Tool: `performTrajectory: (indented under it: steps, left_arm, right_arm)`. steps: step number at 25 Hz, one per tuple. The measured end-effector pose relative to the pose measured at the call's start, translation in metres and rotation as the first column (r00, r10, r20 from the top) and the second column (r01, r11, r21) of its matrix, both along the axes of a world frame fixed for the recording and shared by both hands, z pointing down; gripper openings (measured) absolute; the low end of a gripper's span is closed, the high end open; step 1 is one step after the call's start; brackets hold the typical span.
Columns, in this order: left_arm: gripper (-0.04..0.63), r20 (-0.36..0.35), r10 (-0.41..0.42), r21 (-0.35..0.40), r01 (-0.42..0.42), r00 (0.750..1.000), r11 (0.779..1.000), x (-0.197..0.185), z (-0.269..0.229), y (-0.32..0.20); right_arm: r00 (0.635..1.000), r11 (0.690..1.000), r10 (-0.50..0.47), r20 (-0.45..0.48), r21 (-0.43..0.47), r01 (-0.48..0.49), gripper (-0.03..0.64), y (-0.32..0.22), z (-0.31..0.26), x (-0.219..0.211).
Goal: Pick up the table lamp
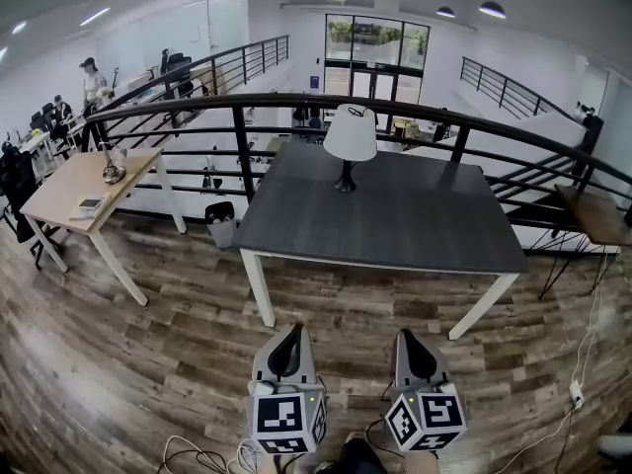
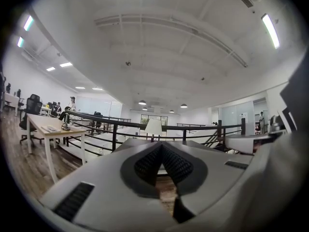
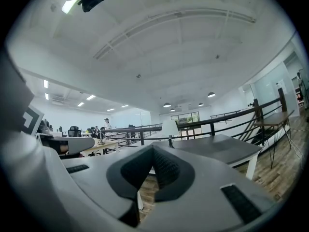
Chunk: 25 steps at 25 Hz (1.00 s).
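I see the table lamp (image 1: pixel 350 136) standing upright at my 12 o'clock. It has a white cone shade on a slim dark stem and a small dark base, and sits untouched near the far edge of the dark grey table (image 1: pixel 395 225).

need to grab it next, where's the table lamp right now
In the head view the table lamp stands upright at the far edge of the dark grey table, slightly left of its middle, just in front of the black railing.

Left gripper (image 2: pixel 161 148), jaws together, table lamp (image 2: pixel 153 126) ahead on grey table (image 2: pixel 208 146)
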<state>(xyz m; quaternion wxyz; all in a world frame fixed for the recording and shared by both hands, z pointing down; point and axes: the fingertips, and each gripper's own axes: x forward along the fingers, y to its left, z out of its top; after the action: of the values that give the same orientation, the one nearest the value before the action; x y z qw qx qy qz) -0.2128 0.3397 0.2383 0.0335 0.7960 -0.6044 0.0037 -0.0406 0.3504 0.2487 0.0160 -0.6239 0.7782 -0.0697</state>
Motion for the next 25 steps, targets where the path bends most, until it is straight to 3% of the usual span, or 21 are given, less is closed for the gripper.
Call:
performTrajectory:
  steps: [15, 25]
  left_arm:
    - [0.023, -0.006, -0.042, -0.021, 0.042, 0.999, 0.999, 0.014, 0.011, -0.113]
    - [0.023, -0.004, -0.075, -0.024, 0.075, 0.997, 0.997, 0.046, 0.010, -0.211]
  right_arm:
    - [0.999, 0.999, -0.041, -0.002, -0.003, 0.041, 0.011, -0.123, 0.007, 0.011]
    - [0.997, 0.997, -0.079, 0.013, -0.011, 0.079, 0.011, -0.226, 0.008, 0.039]
